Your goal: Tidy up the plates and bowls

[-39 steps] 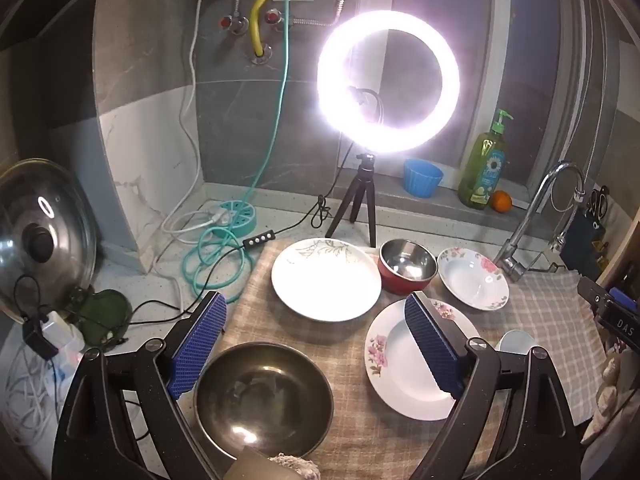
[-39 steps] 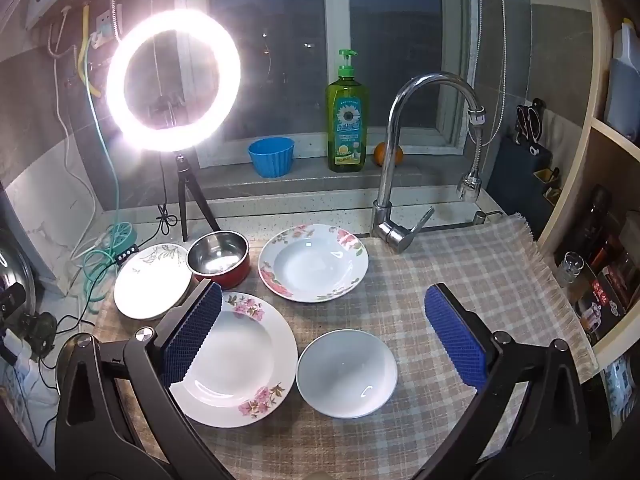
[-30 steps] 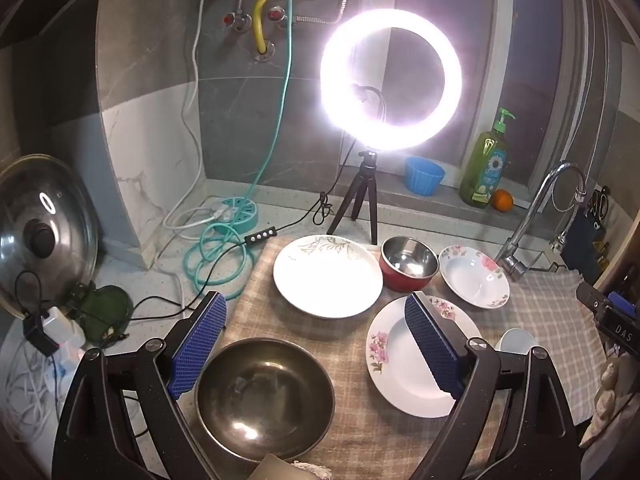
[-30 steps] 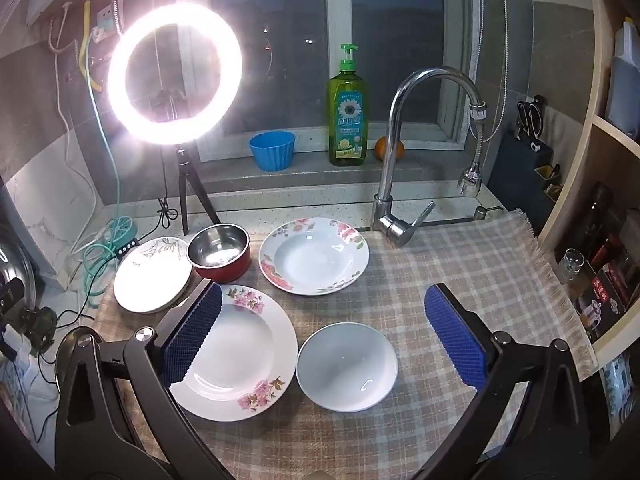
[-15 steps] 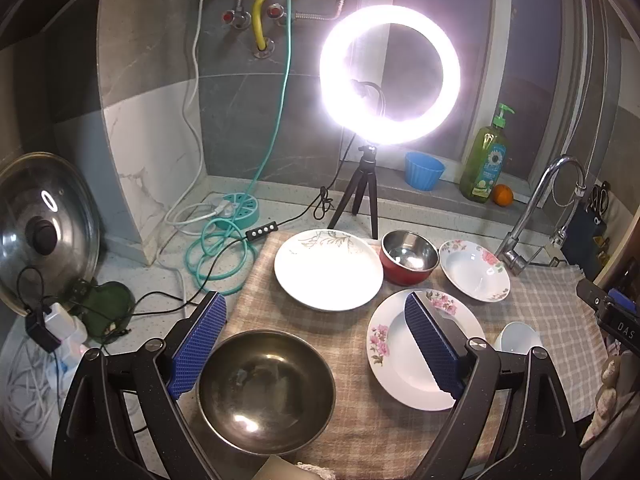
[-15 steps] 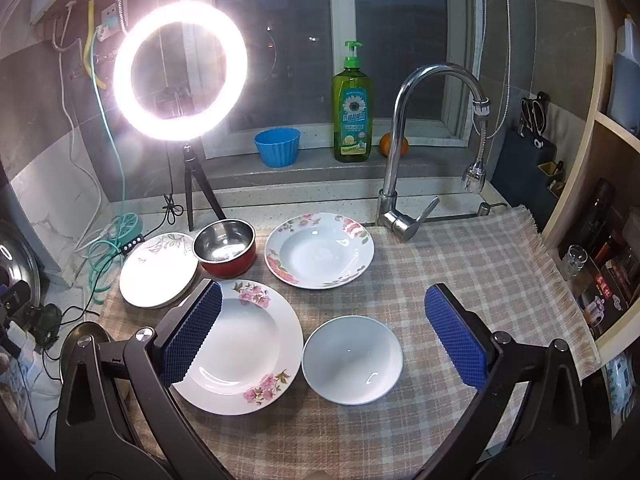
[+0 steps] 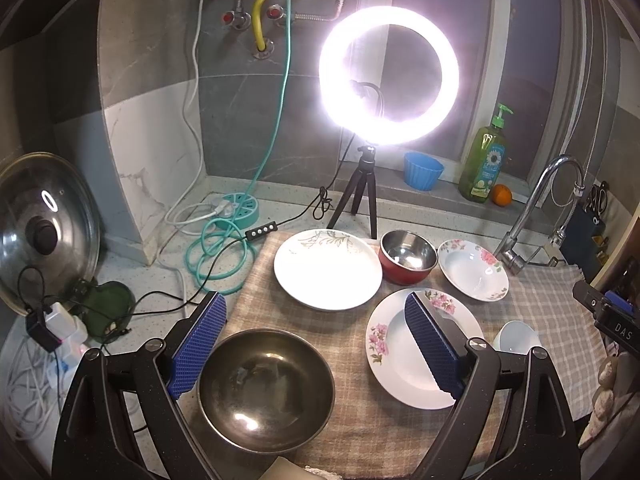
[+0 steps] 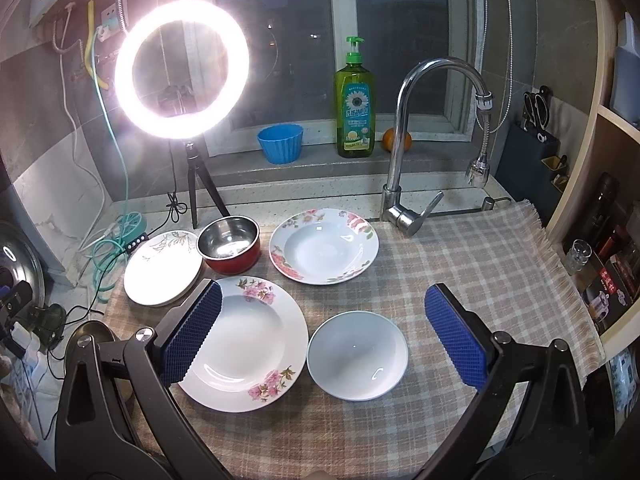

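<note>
My left gripper point(image 7: 316, 344) is open and empty above a large steel bowl point(image 7: 266, 390) at the cloth's near left. Beyond it lie a white plate with a leaf pattern point(image 7: 327, 268), a red steel-lined bowl point(image 7: 408, 256), a small floral deep plate point(image 7: 473, 270) and a large floral plate point(image 7: 416, 346). My right gripper point(image 8: 320, 334) is open and empty above a plain white bowl point(image 8: 358, 355). The right wrist view also shows the large floral plate point(image 8: 244, 344), the small floral plate point(image 8: 324, 245), the red bowl point(image 8: 230, 243) and the leaf plate point(image 8: 162, 267).
A checked cloth point(image 8: 460, 264) covers the counter. A ring light on a tripod point(image 8: 182, 68), a faucet point(image 8: 404, 184), a soap bottle point(image 8: 355, 104), a blue cup point(image 8: 280, 143) and an orange point(image 8: 396, 139) stand at the back. Cables point(image 7: 216, 248) and a pot lid point(image 7: 44, 232) are at the left.
Both grippers have pulled back and risen slightly, so the dishes sit a little farther out in both views. Both stay open and no dish has moved.
</note>
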